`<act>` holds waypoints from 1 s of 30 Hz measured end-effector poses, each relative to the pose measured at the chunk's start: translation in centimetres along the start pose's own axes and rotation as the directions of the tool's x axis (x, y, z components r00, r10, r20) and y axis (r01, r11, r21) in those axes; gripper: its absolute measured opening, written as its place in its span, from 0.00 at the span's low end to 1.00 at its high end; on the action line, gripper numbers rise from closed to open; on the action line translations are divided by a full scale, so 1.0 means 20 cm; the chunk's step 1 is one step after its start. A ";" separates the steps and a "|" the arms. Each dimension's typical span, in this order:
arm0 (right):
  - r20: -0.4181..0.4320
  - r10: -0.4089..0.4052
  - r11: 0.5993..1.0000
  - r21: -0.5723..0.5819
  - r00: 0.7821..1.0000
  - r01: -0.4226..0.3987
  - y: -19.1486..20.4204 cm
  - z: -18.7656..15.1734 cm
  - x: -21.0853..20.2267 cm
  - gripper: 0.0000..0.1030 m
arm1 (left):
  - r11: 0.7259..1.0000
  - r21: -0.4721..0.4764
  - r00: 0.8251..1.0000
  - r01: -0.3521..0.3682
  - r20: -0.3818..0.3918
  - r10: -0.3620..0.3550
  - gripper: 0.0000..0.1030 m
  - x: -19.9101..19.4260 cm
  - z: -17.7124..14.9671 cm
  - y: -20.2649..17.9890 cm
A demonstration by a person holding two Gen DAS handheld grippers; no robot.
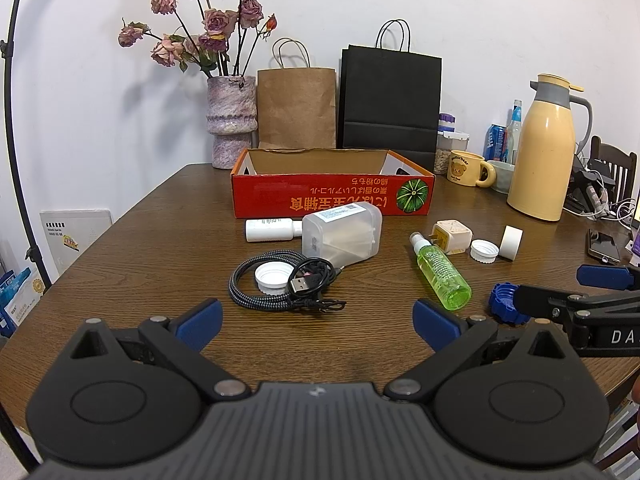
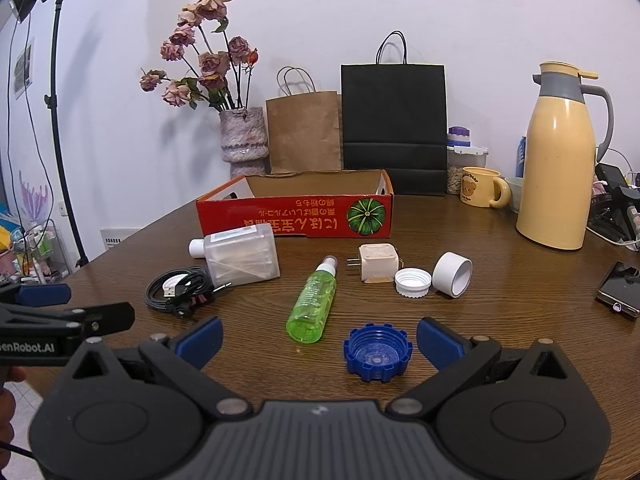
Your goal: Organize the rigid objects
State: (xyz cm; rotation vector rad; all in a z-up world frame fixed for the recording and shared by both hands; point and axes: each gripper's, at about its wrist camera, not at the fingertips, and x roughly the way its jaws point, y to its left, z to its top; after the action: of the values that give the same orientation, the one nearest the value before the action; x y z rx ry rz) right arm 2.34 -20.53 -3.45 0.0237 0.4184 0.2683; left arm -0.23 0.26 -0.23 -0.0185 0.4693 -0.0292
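Clutter lies spread on the brown desk ahead of both tools. Left hand-held gripper gapes wide and holds nothing — just beyond its fingers sit the coiled cables ringing a white cap, with the clear plastic case behind. Right hand-held gripper is equally wide and empty; the blue cap rests between its fingers, nearer the right one, the green spray bottle just ahead — the red box stands farther off
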 end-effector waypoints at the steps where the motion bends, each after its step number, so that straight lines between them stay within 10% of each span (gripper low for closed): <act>1: 0.000 0.000 1.000 0.000 1.000 0.000 0.00 0.00 0.00 1.00 | 1.000 0.000 1.000 0.000 0.000 0.000 1.00 0.00 0.00 0.00; 30: -0.041 -0.008 1.000 0.009 0.999 0.009 -0.04 -0.02 0.08 1.00 | 1.000 0.000 0.999 -0.001 -0.040 0.001 1.00 0.08 -0.01 0.00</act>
State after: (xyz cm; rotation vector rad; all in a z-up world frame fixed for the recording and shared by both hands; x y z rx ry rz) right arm 3.79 -20.92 -4.60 0.0254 0.4607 0.2589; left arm 1.20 0.25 -1.14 -0.0176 0.5093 -0.0287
